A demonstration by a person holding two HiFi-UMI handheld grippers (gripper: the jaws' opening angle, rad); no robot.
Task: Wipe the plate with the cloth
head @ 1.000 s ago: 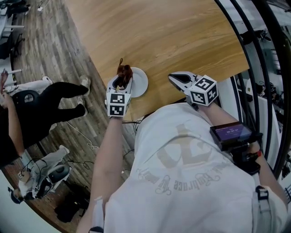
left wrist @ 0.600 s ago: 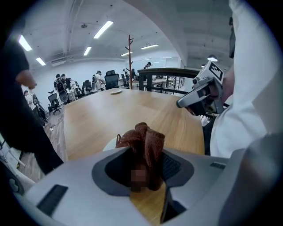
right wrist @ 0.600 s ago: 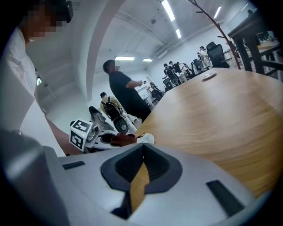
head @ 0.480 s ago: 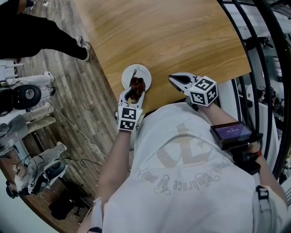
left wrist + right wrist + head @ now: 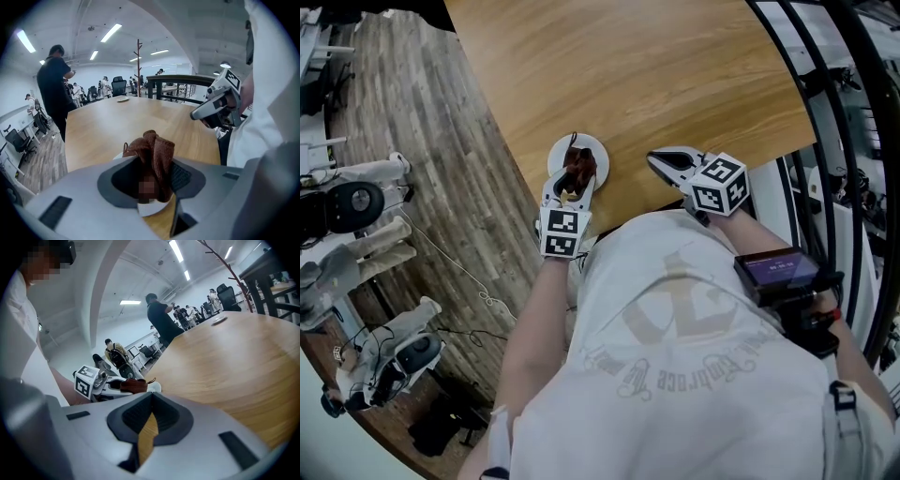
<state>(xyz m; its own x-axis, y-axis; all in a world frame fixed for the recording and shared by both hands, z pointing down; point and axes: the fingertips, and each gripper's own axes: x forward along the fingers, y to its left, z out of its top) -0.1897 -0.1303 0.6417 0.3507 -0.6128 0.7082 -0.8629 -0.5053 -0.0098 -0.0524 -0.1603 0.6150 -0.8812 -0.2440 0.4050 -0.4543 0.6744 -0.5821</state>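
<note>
A person in dark clothes (image 5: 55, 89) is standing at the far left edge of the table (image 5: 675, 66), well apart from the work. The left gripper (image 5: 572, 183) is clamping a rust-brown cloth (image 5: 579, 167), bunched and ribbed, over the small white plate (image 5: 594, 148) at the table's near edge. The cloth's length is running away along the jaws. To the right of the plate, the right gripper (image 5: 660, 160) is holding its jaws together with nothing between them.

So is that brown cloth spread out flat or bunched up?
Bunched up: the left gripper pinches the cloth into a crumpled wad, its folds standing above the jaws, over the white plate.
</note>
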